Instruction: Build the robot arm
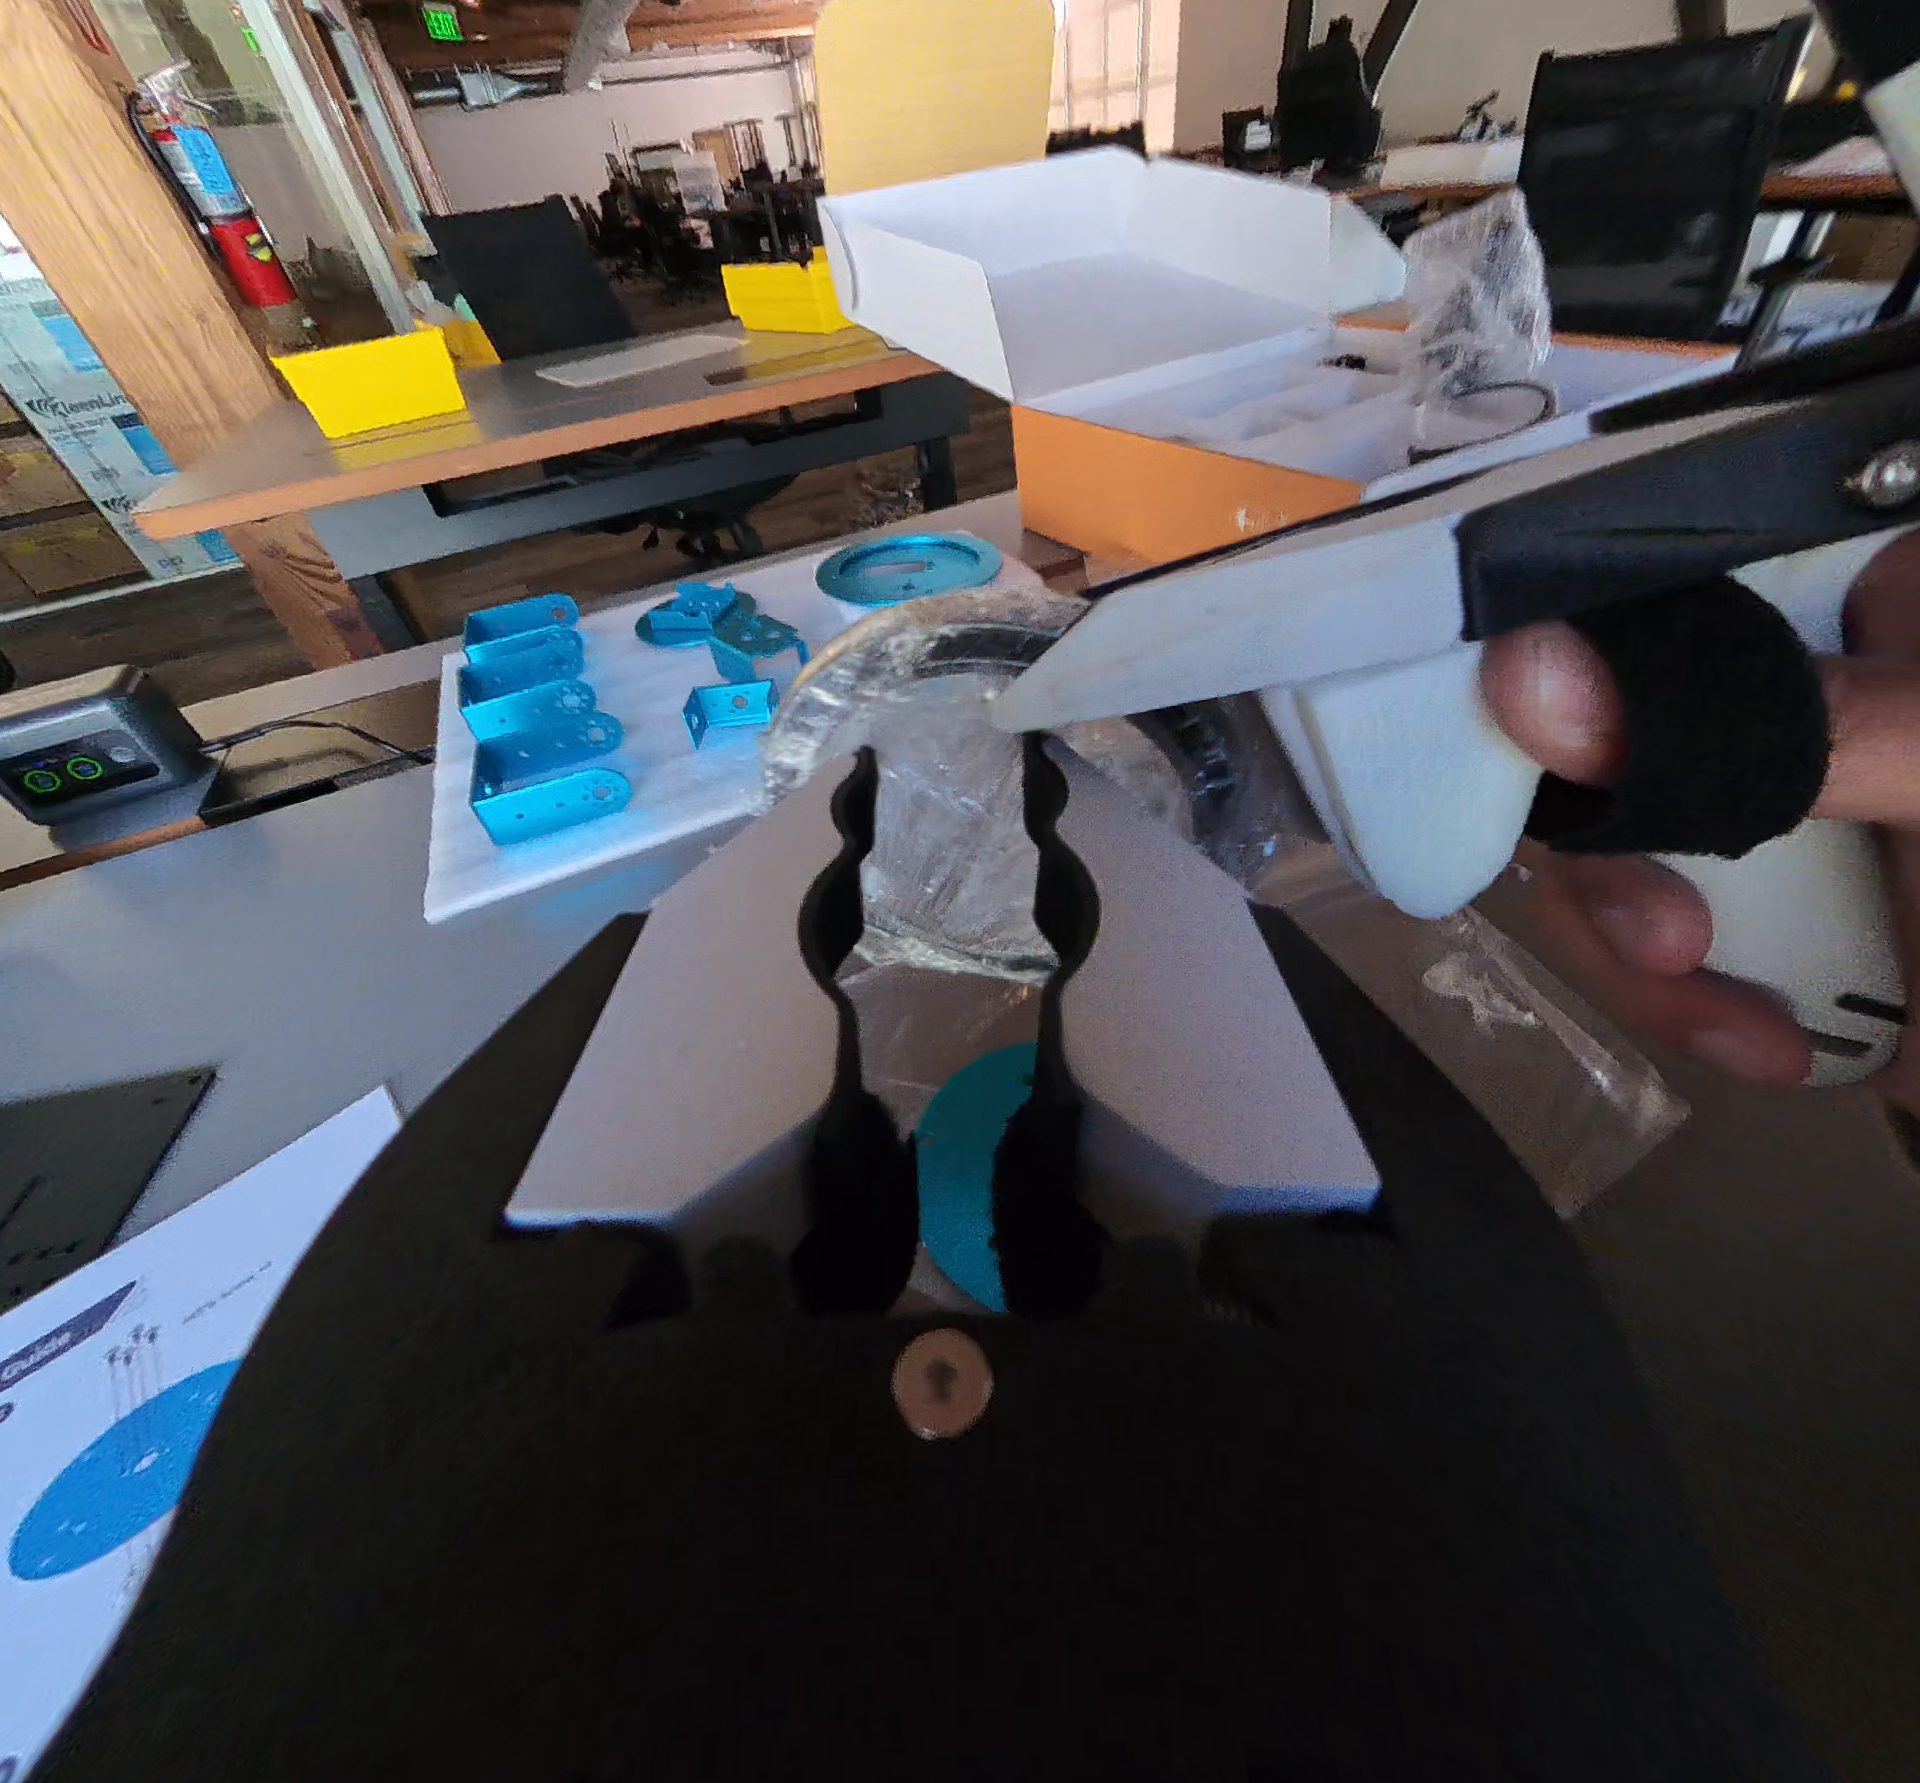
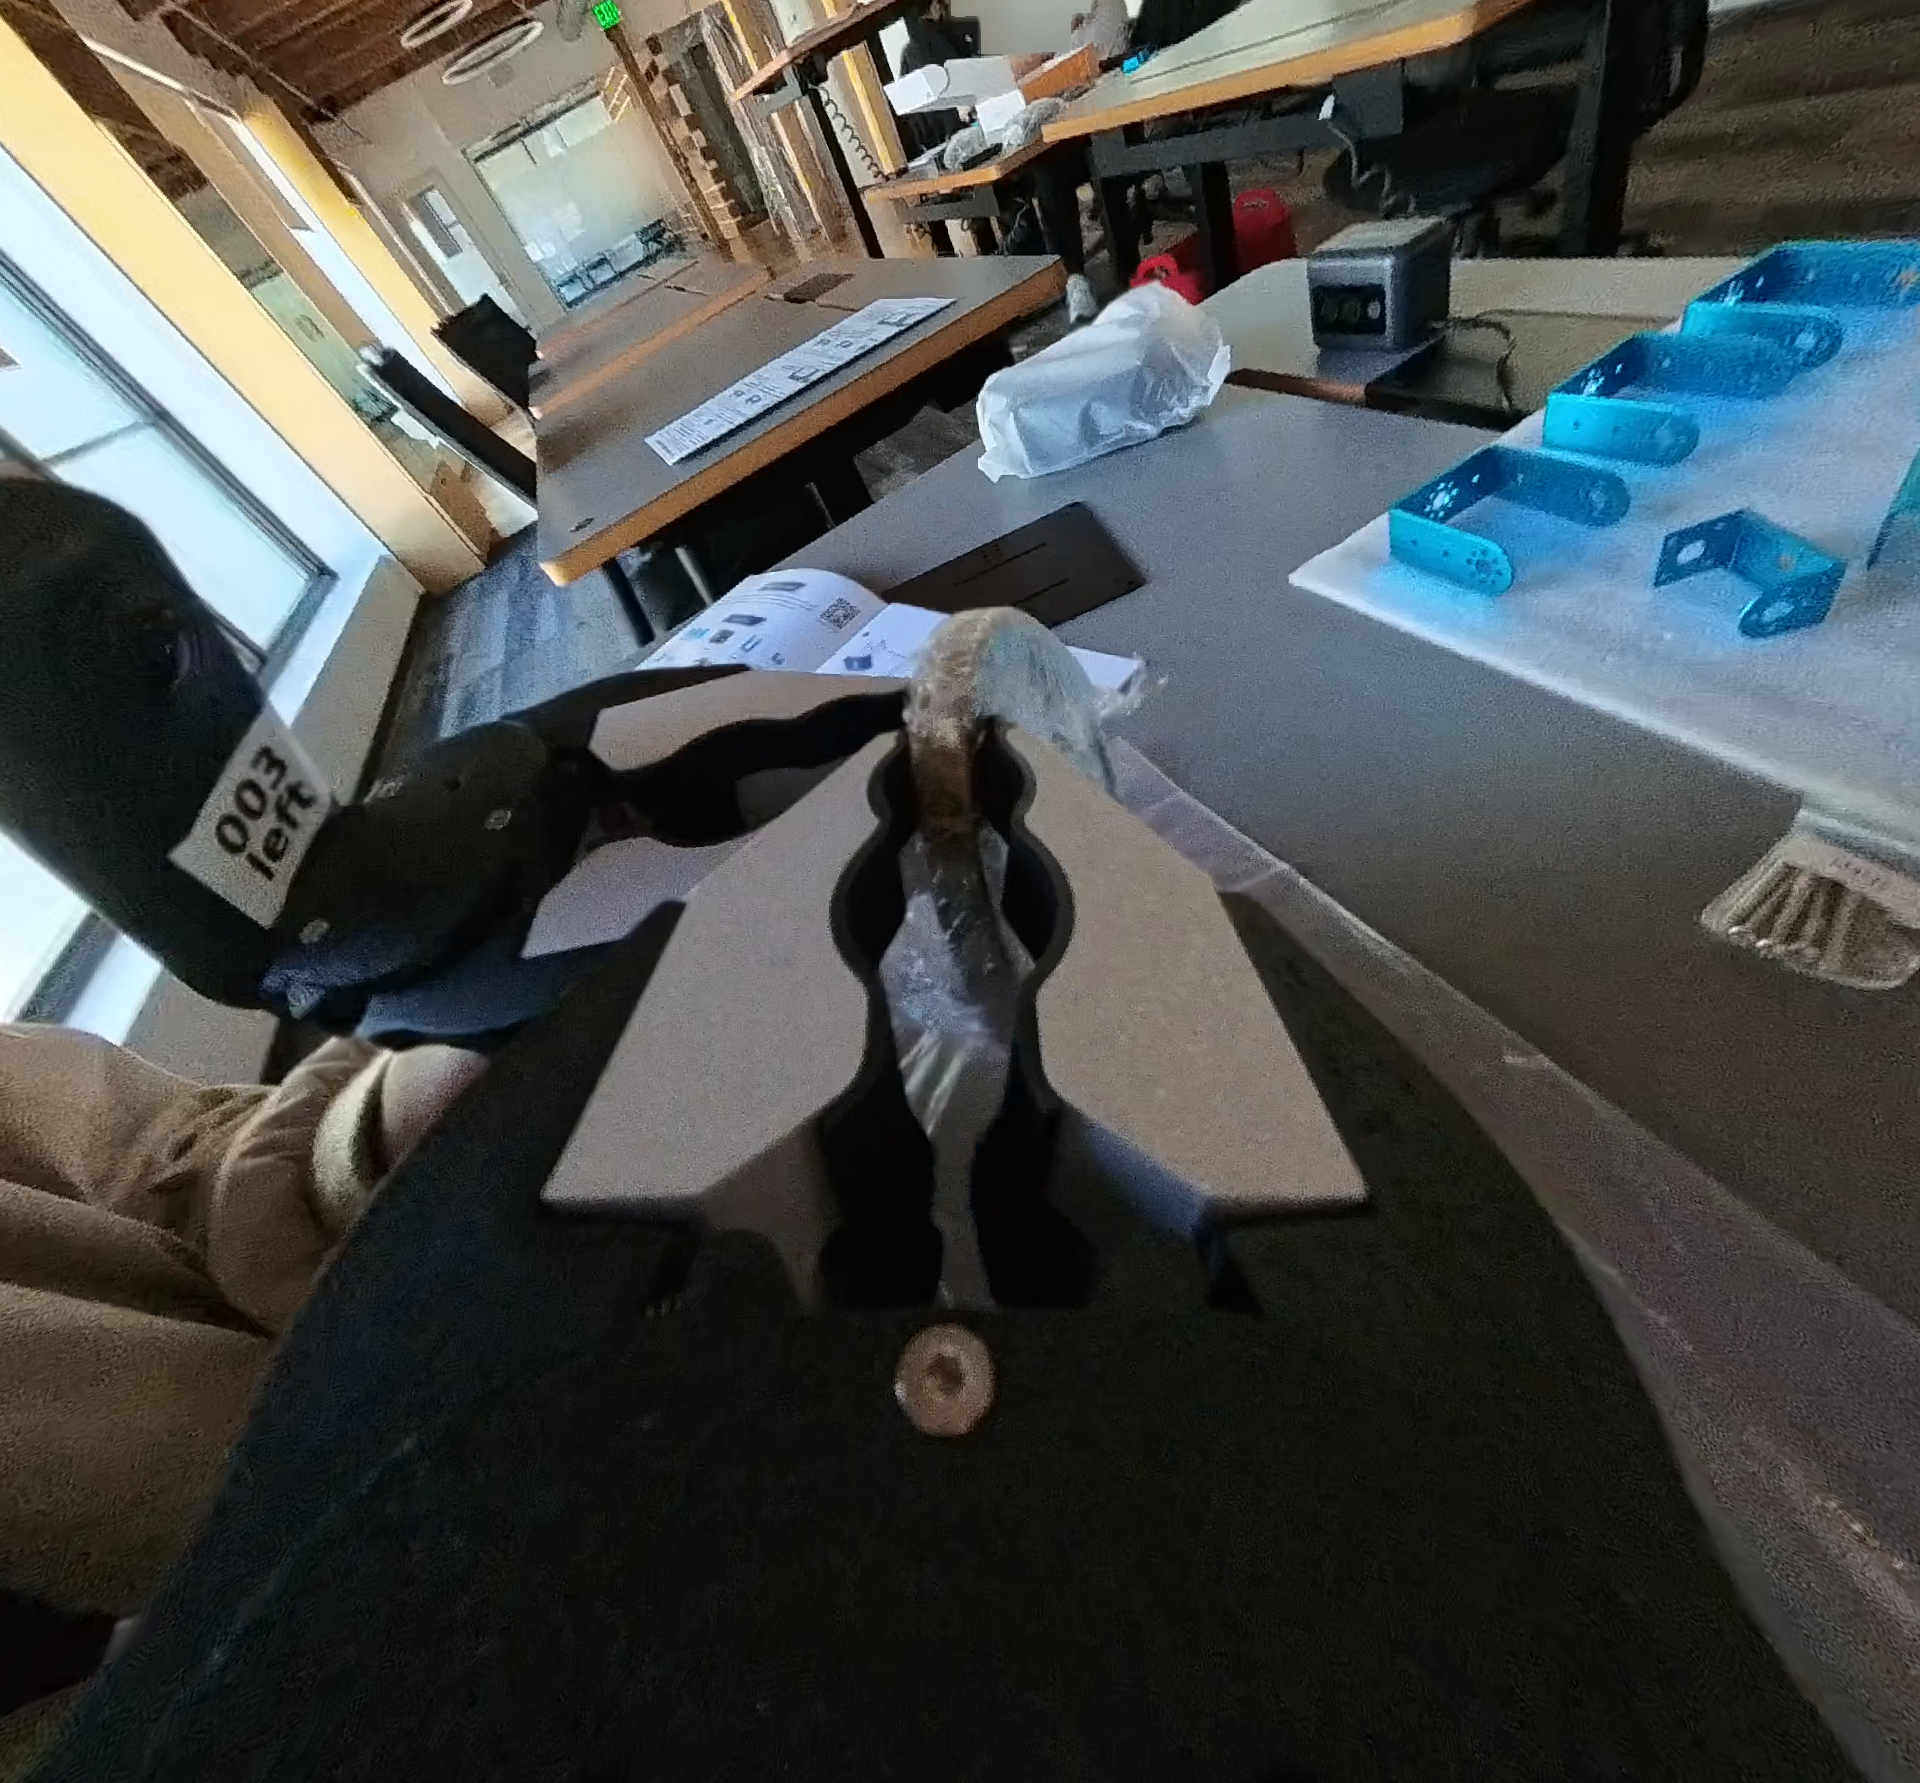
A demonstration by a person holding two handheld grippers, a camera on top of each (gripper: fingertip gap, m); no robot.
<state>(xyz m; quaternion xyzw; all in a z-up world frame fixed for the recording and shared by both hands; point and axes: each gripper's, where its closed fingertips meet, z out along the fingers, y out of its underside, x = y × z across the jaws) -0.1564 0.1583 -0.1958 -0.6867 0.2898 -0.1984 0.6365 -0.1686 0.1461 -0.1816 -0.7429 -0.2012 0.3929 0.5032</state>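
two grippers on one clear plastic bag (image 1: 940, 829).

left wrist view: left gripper (image 1: 943, 777) narrow, pinching bag above grey table (image 1: 208, 944); right gripper (image 1: 1039, 684) clamping bag's top edge. blue brackets (image 1: 540, 725) laid out on white sheet (image 1: 582, 860); open box (image 1: 1101, 299) behind.

right wrist view: right gripper (image 2: 940, 757) closed on bag (image 2: 951, 912), left gripper (image 2: 831, 705) touching alongside. brackets (image 2: 1507, 518) unpacked; bag apparently unopened, contents not clear.

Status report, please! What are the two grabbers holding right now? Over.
Left hand-held gripper shut on clear plastic bag. Right hand-held gripper shut on same bag. Blue brackets on white board, untouched. Nothing between grippers but bag.
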